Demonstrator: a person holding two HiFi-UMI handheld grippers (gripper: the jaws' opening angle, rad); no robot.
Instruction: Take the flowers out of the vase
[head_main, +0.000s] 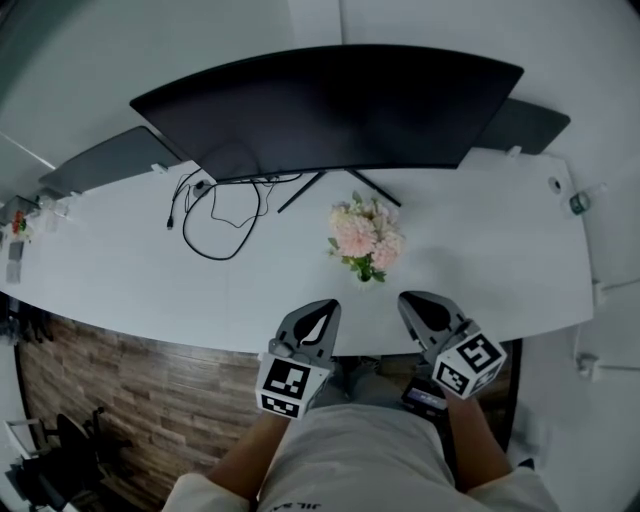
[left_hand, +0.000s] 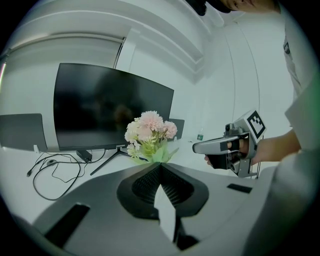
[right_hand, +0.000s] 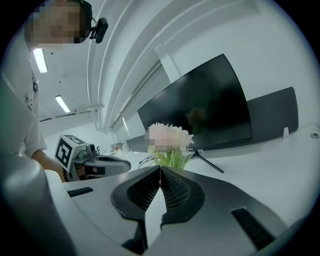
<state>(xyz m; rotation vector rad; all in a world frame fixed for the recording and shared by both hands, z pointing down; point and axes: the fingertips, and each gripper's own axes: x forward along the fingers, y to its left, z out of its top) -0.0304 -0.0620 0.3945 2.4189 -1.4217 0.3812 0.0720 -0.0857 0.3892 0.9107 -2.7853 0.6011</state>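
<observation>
A bunch of pale pink and white flowers (head_main: 364, 238) with green leaves stands on the white desk (head_main: 120, 270) in front of the monitor; its vase is hidden under the blooms. The flowers (left_hand: 148, 133) rise just beyond my left jaws in the left gripper view, and the flowers (right_hand: 170, 144) show likewise over my right jaws. My left gripper (head_main: 322, 310) is shut and empty, near the desk's front edge, below and left of the bunch. My right gripper (head_main: 412, 303) is shut and empty too, below and right of it. Each gripper shows in the other's view: the right gripper (left_hand: 196, 148), the left gripper (right_hand: 127, 163).
A wide curved black monitor (head_main: 330, 105) stands behind the flowers on a thin-legged stand. A black cable (head_main: 215, 215) loops on the desk at left. Darker screens (head_main: 110, 160) sit at both back corners. A small bottle (head_main: 579, 203) stands far right.
</observation>
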